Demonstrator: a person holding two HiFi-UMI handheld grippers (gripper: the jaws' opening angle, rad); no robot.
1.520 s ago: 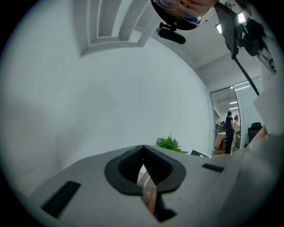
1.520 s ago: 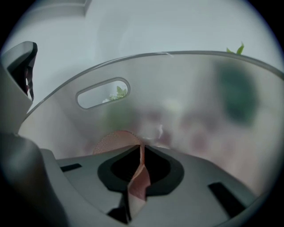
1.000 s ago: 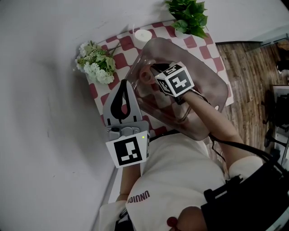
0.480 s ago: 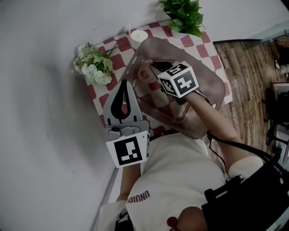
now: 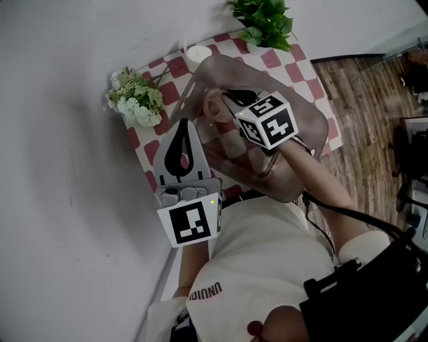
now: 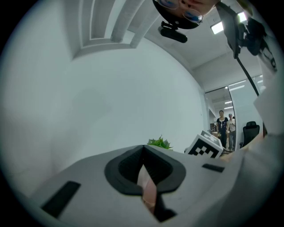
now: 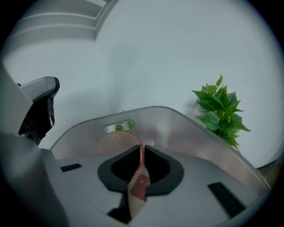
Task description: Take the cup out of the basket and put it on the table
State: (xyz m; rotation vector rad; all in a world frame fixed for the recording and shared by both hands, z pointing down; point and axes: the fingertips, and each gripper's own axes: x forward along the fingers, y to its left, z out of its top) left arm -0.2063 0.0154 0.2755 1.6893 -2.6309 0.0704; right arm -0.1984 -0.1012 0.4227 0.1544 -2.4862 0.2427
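Observation:
A translucent pink cup (image 5: 212, 107) hangs inside the brownish see-through basket (image 5: 304, 110), near its far left wall. My right gripper (image 5: 224, 108) reaches into the basket and is shut on the cup's wall. In the right gripper view the cup (image 7: 116, 142) has its thin wall pinched between the jaws of the right gripper (image 7: 142, 153), with the basket wall (image 7: 186, 128) behind. My left gripper (image 5: 184, 125) hovers left of the basket over the checked tablecloth (image 5: 144, 152), its jaws shut with nothing in them. In its own view the left gripper (image 6: 143, 153) points level at the white wall.
White flowers (image 5: 137, 100) lie at the table's far left. A small white candle (image 5: 198, 53) and a green plant (image 5: 261, 20) stand beyond the basket. The plant (image 7: 222, 111) shows right of the basket. Wooden floor (image 5: 374, 113) lies past the table's right edge.
My right gripper has risen a little with the cup still pinched, so the cup sits higher inside the basket. The left gripper has stayed where it was.

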